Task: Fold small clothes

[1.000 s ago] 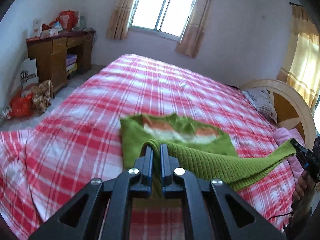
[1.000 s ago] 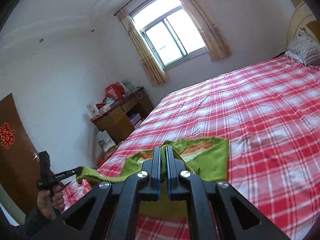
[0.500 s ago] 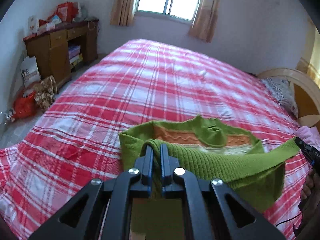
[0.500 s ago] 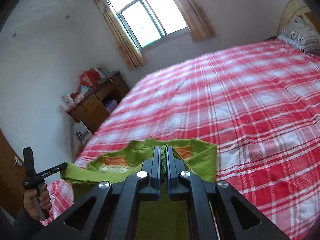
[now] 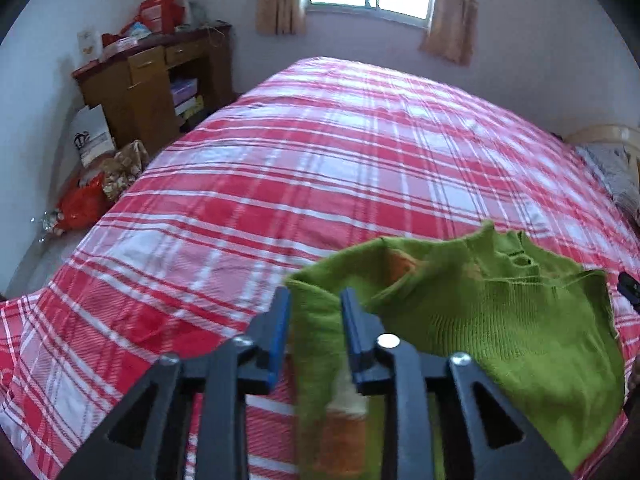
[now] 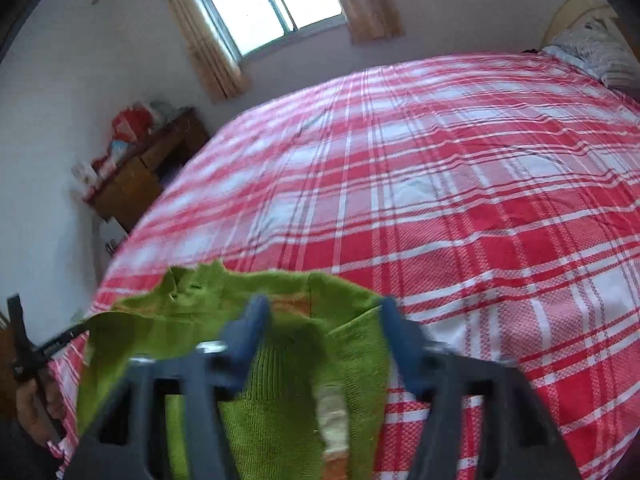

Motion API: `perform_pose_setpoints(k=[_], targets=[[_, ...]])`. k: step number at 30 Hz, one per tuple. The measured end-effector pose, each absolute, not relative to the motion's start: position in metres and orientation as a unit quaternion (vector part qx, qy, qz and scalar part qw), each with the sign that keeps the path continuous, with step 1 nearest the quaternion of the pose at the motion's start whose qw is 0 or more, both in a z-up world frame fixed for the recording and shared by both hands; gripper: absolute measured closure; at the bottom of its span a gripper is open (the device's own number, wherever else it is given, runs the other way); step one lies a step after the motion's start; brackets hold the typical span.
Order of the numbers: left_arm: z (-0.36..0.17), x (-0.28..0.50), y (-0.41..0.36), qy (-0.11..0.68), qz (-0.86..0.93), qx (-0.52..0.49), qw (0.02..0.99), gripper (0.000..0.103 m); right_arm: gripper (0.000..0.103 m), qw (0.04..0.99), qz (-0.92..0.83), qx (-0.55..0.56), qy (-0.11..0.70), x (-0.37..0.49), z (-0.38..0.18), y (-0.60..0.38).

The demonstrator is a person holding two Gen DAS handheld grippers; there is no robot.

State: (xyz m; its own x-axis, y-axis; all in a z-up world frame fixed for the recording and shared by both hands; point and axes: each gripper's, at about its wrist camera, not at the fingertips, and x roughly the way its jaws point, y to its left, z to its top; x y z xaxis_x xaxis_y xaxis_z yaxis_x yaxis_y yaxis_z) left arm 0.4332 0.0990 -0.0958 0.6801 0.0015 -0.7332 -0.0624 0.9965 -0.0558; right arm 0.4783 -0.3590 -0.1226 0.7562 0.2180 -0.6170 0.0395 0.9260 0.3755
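— Since both your grippers are spread wide with nothing pinched, what could spoil this fold?

— Your left gripper [image 5: 314,312] straddles the green sweater [image 5: 500,320] lying on the plaid bed [image 5: 320,152]; pull back carelessly and a finger drags the edge open. Same for your right gripper [image 6: 324,320].

— And half a second ago?

— Both were clamped on the hem.

Ahead of both my grippers the red plaid bedspread [image 5: 320,168] lies flat and bare up to the far wall, giving wide room to pass. Only the green sweater [image 5: 500,320] sits in the way, bunched just beyond the fingertips. Off the bed's left edge, a wooden desk [image 5: 152,80] and floor bags [image 5: 92,196] crowd the corner.
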Motion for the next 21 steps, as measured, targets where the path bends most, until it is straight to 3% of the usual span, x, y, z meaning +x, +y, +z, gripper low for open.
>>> perform_pose_setpoints(k=[8, 11, 12, 13, 14, 21], targets=[[-0.104, 0.436, 0.058, 0.406, -0.029, 0.052, 0.912, 0.055, 0.040, 0.911, 0.081, 0.098, 0.392, 0.477, -0.131, -0.330], [-0.120, 0.446, 0.042, 0.425, -0.018, 0.090, 0.901, 0.054, 0.040, 0.899, 0.072, 0.048, 0.428, 0.485, -0.143, -0.314], [-0.125, 0.450, 0.042, 0.434, -0.010, 0.095, 0.896, 0.057, 0.058, 0.898, 0.061, 0.031, 0.435, 0.487, -0.147, -0.311], [-0.132, 0.455, 0.043, 0.443, -0.006, 0.093, 0.891, 0.077, 0.097, 0.897, 0.063, 0.019, 0.438, 0.488, -0.150, -0.309], [-0.136, 0.457, 0.044, 0.445, -0.012, 0.090, 0.891, 0.095, 0.100, 0.897, 0.063, 0.009, 0.437, 0.487, -0.151, -0.306], [-0.121, 0.452, 0.047, 0.404, 0.016, 0.087, 0.911, 0.096, 0.100, 0.921, 0.032, -0.002, 0.389, 0.483, -0.127, -0.310]])
